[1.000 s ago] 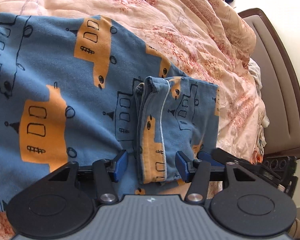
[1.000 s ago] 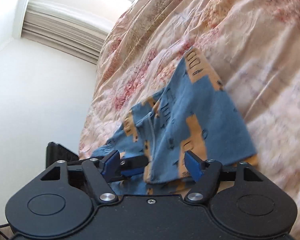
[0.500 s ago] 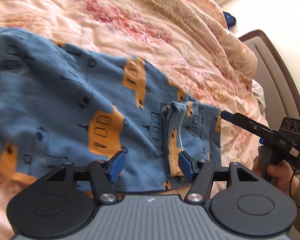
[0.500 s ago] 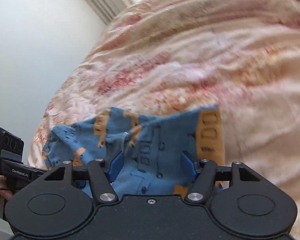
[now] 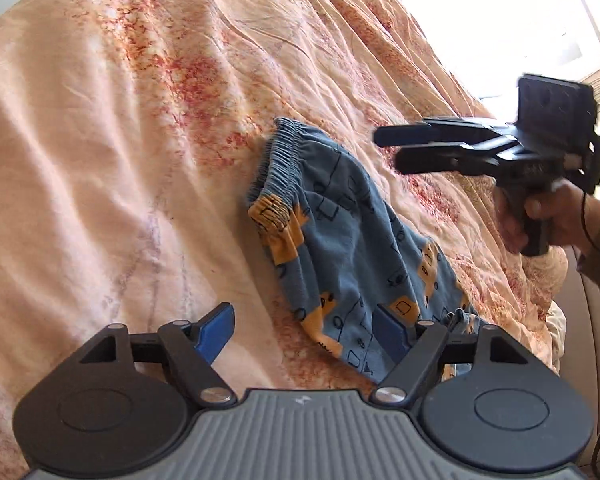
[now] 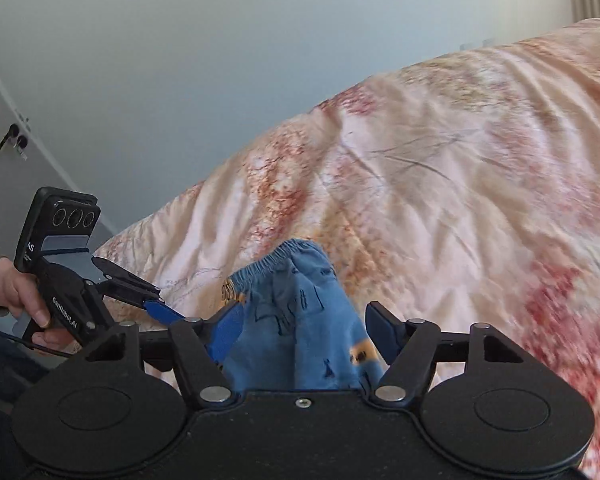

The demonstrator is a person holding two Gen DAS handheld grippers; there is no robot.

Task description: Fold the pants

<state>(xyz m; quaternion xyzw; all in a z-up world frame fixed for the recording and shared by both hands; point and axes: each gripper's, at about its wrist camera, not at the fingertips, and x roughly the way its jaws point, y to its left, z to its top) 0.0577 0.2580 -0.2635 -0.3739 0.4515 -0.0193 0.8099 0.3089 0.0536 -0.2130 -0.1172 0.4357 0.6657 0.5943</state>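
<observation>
Where hand grips left claw [image 6: 156, 300]: "GenRobot.AI" on handle (white lettering).

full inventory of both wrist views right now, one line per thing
pants: one, blue with orange print, folded, lying on the bedspread, elastic waistband at the far end
bedspread: one, peach with red blotches, wrinkled, covers the bed
headboard: one, beige, right edge of left view
wall: one, pale grey, behind the bed
door handle: one, dark, far left of right view
left gripper: one, black, blue pads, open over the pants' near end
right gripper: one, black, blue pads, open above the pants
hands: two, one gripping each handle
</observation>
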